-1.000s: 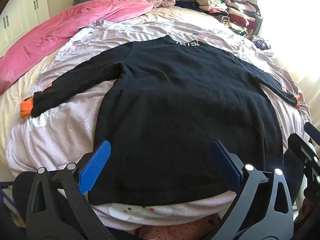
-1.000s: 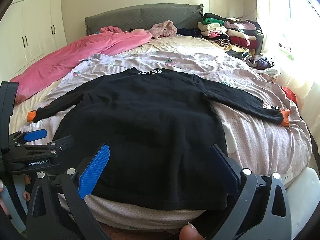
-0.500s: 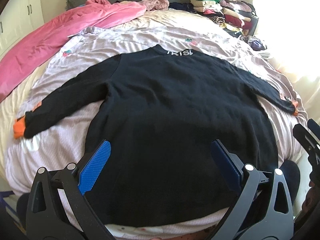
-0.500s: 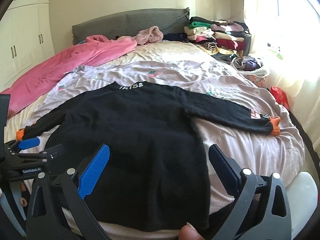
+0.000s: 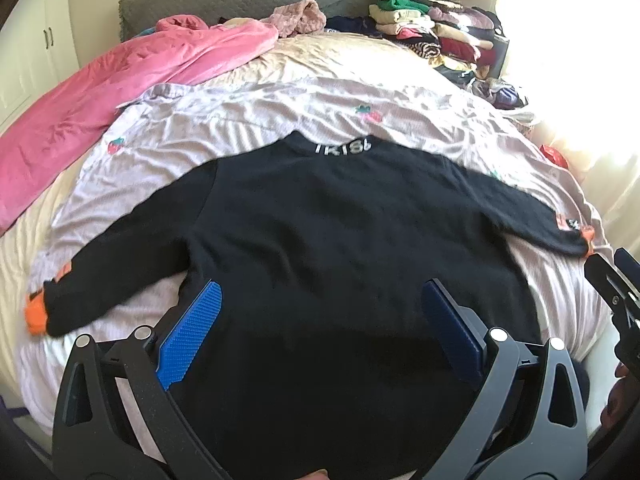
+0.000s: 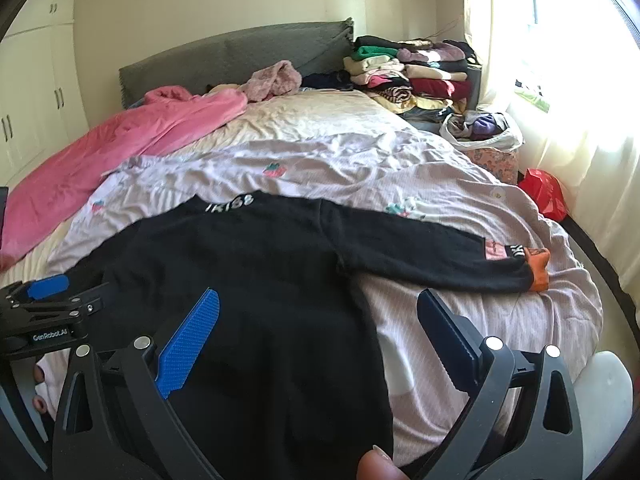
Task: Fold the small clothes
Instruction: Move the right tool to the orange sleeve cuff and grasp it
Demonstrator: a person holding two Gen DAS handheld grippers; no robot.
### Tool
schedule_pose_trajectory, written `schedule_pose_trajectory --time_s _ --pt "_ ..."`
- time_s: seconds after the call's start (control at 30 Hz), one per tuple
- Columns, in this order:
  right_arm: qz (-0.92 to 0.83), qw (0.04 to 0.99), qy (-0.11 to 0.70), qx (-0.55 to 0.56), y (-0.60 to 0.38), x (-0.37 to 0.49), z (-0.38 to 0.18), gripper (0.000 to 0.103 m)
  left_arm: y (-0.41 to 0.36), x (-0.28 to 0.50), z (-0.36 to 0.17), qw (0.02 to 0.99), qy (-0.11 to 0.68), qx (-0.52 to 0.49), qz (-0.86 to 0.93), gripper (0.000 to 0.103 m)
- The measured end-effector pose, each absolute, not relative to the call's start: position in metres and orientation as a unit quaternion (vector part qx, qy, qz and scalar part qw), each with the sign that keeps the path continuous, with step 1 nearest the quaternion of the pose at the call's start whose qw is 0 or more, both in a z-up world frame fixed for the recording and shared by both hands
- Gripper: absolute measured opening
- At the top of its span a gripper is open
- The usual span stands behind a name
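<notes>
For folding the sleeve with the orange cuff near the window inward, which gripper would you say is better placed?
Right. The right gripper is open beside that sleeve; the left gripper faces the black top's middle, farther off.

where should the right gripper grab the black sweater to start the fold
Probably the right sleeve's orange cuff: the black sweater lies flat, sleeve stretched out sideways, its end free. Bring the open right gripper in from the outer side, pinching the cuff edge.

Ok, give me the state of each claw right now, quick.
Left claw: open, holding nothing, poised over the black sweater.
Right claw: open, holding nothing, over the sweater's right edge.
</notes>
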State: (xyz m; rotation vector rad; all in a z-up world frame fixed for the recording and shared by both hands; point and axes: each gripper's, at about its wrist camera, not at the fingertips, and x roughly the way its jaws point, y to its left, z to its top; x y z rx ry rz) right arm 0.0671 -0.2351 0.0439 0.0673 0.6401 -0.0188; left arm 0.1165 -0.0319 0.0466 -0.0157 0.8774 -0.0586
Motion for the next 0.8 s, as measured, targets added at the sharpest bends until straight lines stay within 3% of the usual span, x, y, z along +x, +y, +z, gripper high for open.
schedule_pose_trajectory --time_s 0.8 --pt "-0.043 0.954 0.279 0.098 -0.293 0.165 0.102 0.099 -0.048 0.211 0.090 0.915 0.403 -0.015 -0.027 0.094"
